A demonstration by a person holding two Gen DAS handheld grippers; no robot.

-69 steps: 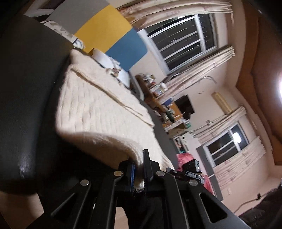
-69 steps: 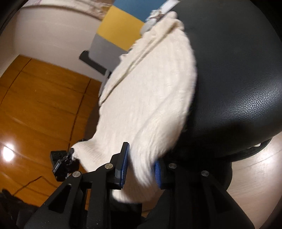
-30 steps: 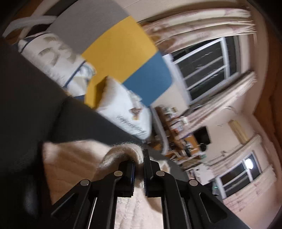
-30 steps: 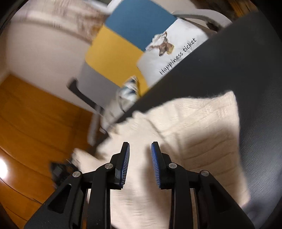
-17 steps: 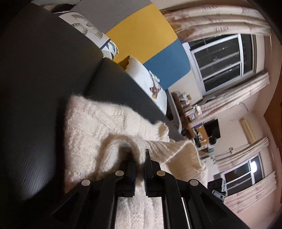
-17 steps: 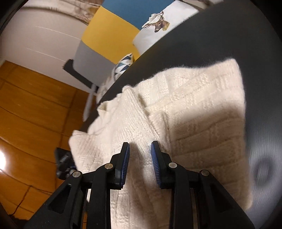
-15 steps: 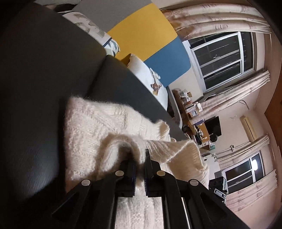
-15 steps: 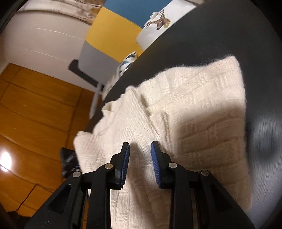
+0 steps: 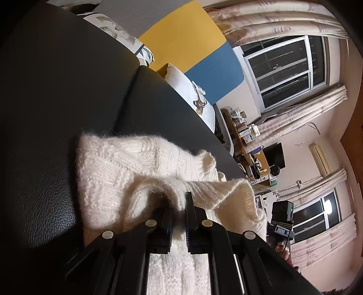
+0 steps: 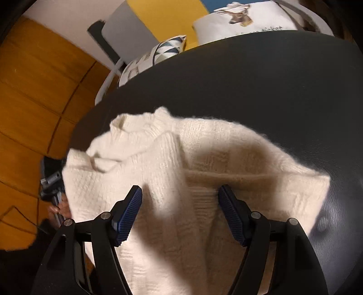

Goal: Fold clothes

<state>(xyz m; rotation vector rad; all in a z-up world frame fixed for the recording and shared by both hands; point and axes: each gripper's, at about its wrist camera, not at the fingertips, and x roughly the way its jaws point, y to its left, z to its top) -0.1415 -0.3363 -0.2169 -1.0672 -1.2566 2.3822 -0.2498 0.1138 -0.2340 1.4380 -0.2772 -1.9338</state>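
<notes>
While my left hand-held gripper (image 9: 178, 215) pinches the sweater (image 10: 181, 181) on the black seat (image 10: 272, 90) and my right hand-held gripper (image 10: 180, 204) spreads open above it, the freed fold may slump or slide off.

Bare black seat (image 10: 261, 90) lies open beyond and to the right of the sweater (image 10: 204, 163). Cushions (image 10: 245, 20) line its far edge, blocking that side. Left gripper (image 9: 178, 211) is bunched in a fold of knit; right gripper (image 10: 180, 204), jaws opening, hangs over the sweater, nothing pinched.
</notes>
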